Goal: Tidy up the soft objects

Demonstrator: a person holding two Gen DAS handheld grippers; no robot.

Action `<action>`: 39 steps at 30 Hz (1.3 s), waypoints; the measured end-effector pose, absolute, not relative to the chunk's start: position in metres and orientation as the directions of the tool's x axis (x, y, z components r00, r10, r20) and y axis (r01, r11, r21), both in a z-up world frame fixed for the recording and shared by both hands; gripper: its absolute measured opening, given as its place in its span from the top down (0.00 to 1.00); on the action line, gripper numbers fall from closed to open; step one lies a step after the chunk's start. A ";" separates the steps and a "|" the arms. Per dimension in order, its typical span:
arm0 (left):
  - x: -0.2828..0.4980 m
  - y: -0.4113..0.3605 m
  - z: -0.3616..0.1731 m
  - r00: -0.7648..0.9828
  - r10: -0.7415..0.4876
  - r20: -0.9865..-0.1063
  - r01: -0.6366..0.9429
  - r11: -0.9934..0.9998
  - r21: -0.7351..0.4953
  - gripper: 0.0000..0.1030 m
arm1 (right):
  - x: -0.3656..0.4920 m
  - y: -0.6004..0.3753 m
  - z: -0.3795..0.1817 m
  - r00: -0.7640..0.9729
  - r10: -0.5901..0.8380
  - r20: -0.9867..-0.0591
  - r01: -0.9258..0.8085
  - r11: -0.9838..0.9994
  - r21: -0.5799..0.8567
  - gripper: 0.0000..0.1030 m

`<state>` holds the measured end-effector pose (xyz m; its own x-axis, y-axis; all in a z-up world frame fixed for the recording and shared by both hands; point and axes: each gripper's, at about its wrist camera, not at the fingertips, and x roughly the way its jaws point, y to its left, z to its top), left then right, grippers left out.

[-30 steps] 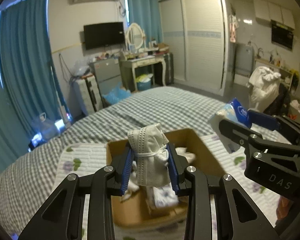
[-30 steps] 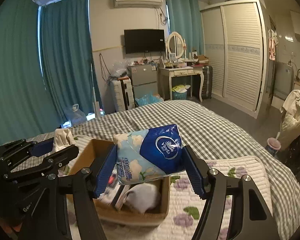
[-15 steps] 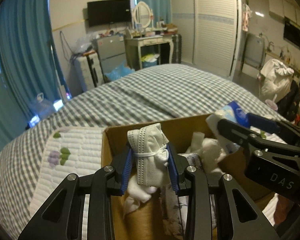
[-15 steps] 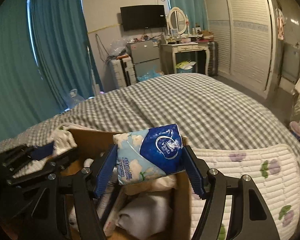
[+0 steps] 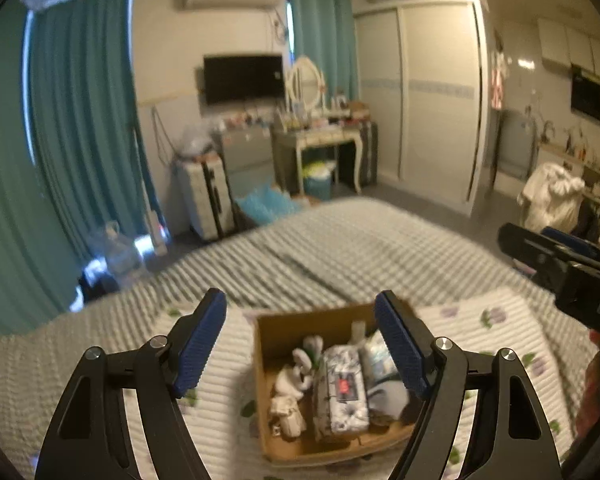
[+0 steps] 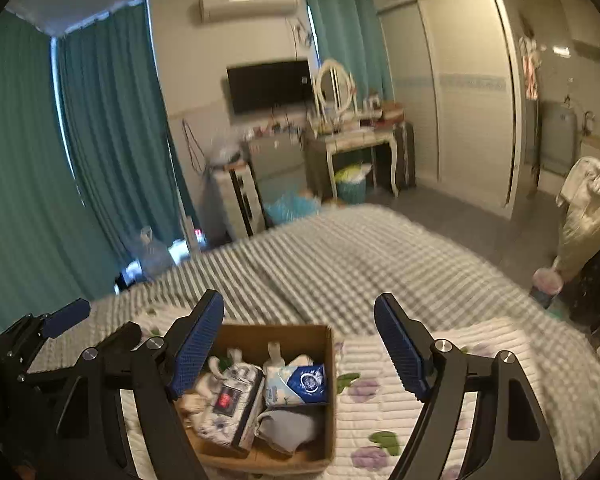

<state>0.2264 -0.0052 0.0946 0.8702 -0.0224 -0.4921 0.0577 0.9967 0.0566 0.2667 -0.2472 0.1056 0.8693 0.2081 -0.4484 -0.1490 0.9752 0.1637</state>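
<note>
In the left wrist view, the left gripper (image 5: 302, 340) fills the lower part of the frame, its blue-padded fingers (image 5: 198, 344) spread wide with nothing between them. Between and below them, in the lower centre, a cardboard box (image 5: 276, 330) sits on a floral quilted pad (image 5: 216, 400) laid over a grey checked bed (image 5: 340, 248). Inside the box, from left to right, lie some white rolled cloths (image 5: 294, 384), a floral-patterned tissue pack (image 5: 342, 388) standing on its long side, and a pale packet partly hidden behind the right finger. At the right edge of the frame, part of the right gripper (image 5: 560, 256) shows, apart from the box.

In the right wrist view, the left gripper (image 6: 48, 330) appears at the lower left. The right gripper (image 6: 300, 340) is also spread wide and holds nothing. The box (image 6: 328, 408) lies at lower centre-left, holding the floral tissue pack (image 6: 228, 404), a blue and white tissue packet (image 6: 298, 384) toward the right wall, and a grey folded cloth (image 6: 288, 426) just below it.
</note>
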 end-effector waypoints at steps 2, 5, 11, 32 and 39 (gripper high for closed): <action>0.201 -0.006 0.124 0.895 -0.017 -0.445 0.052 0.997 0.065 0.25 | 0.238 -0.255 0.137 0.892 0.191 -0.409 -0.142 0.979 0.147 0.22; 0.158 -0.008 0.163 0.926 -0.028 -0.377 0.057 0.996 0.065 0.25 | 0.193 -0.265 0.175 0.918 0.190 -0.348 -0.151 0.979 0.135 0.21; 0.074 -0.006 0.205 0.964 -0.037 -0.262 0.054 0.997 0.060 0.24 | 0.095 -0.282 0.215 0.954 0.197 -0.228 -0.176 0.978 0.109 0.06; 0.043 0.028 0.028 0.938 0.082 -0.336 -0.084 0.996 0.008 0.00 | 0.059 -0.265 0.023 0.928 0.218 -0.304 -0.207 0.976 0.066 0.00; 0.045 0.024 0.011 0.931 0.094 -0.353 -0.081 0.995 0.054 0.00 | 0.078 -0.248 -0.006 0.898 0.259 -0.355 -0.255 0.965 0.061 0.00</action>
<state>0.0445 0.0236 0.0112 0.9309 0.0943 -0.3530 -0.0805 0.9953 0.0535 0.0777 -0.2485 -0.0059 0.8983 0.2594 -0.3547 -0.2546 0.9651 0.0609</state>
